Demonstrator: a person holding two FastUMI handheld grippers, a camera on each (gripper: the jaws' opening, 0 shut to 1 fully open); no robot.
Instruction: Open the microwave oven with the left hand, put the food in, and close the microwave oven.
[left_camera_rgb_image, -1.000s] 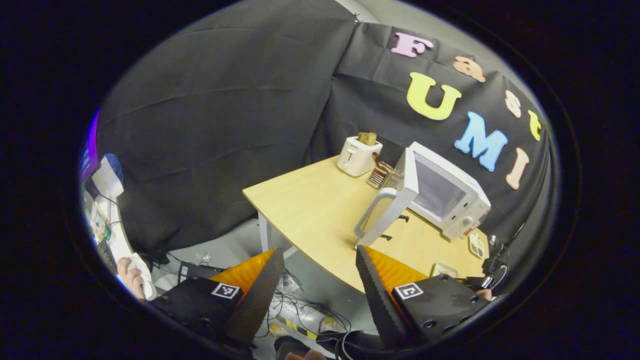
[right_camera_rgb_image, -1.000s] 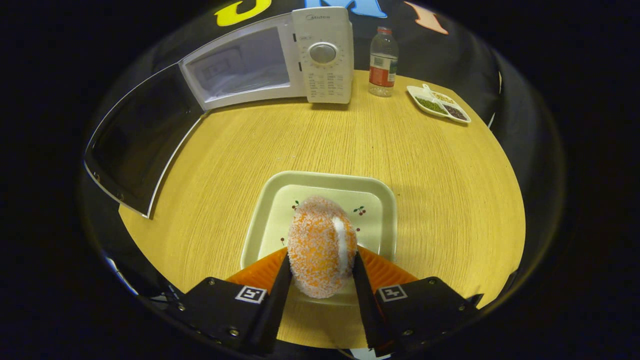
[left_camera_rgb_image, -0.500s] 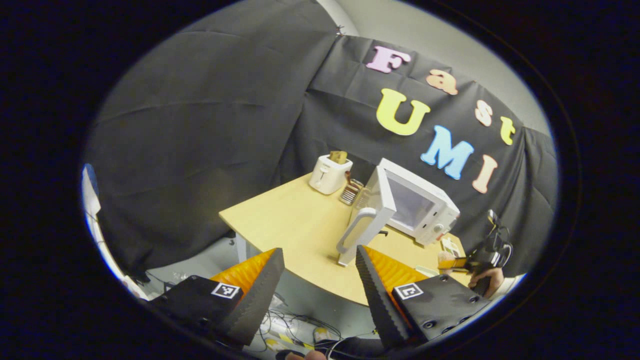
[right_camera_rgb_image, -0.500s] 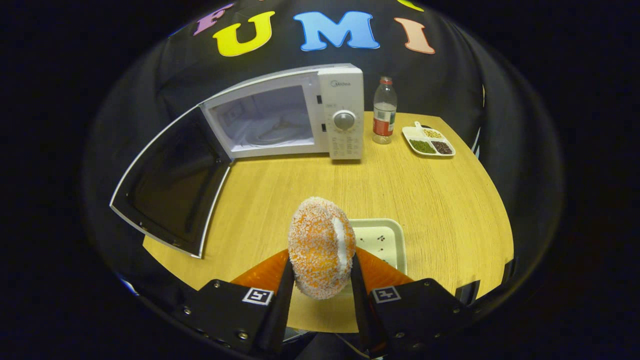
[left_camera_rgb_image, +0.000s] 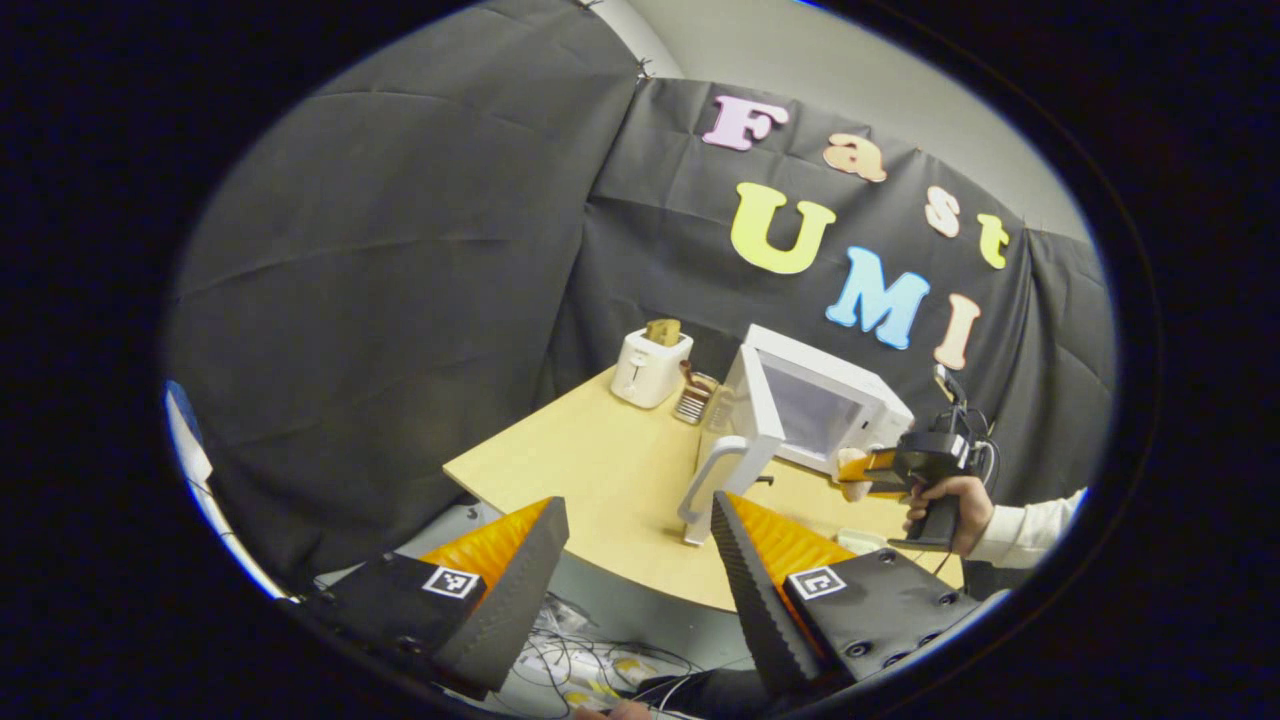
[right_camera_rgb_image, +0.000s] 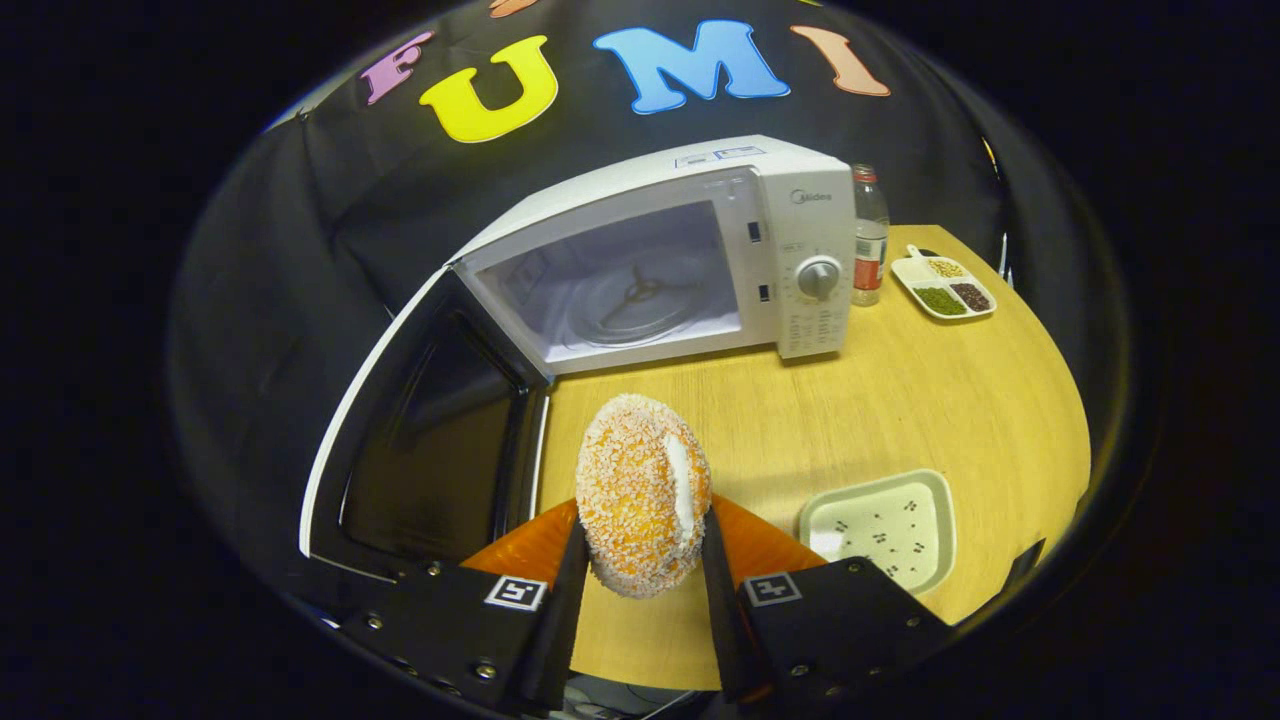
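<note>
Now the food, a round crumb-coated piece, sits clamped between the right gripper fingers, held up above the table and off the plate, which lies down to the right. Straight ahead of the jaws and a little up lies the microwave, its cavity gaping toward the gripper with the turntable bare inside. The door swings out on the left, standing close beside the food's path, so that edge is the one to mind; on the right the control panel bounds the opening, with a bottle and a snack tray beyond it, well clear. The food's flat faces meet the fingers, its thickness running across the jaws. From the left gripper view, the left gripper hangs off the table's near edge with jaws apart and empty, well back from the door handle. The right is plainly nearer; a forward reach, slightly right of the door, should land the food on the turntable.
</note>
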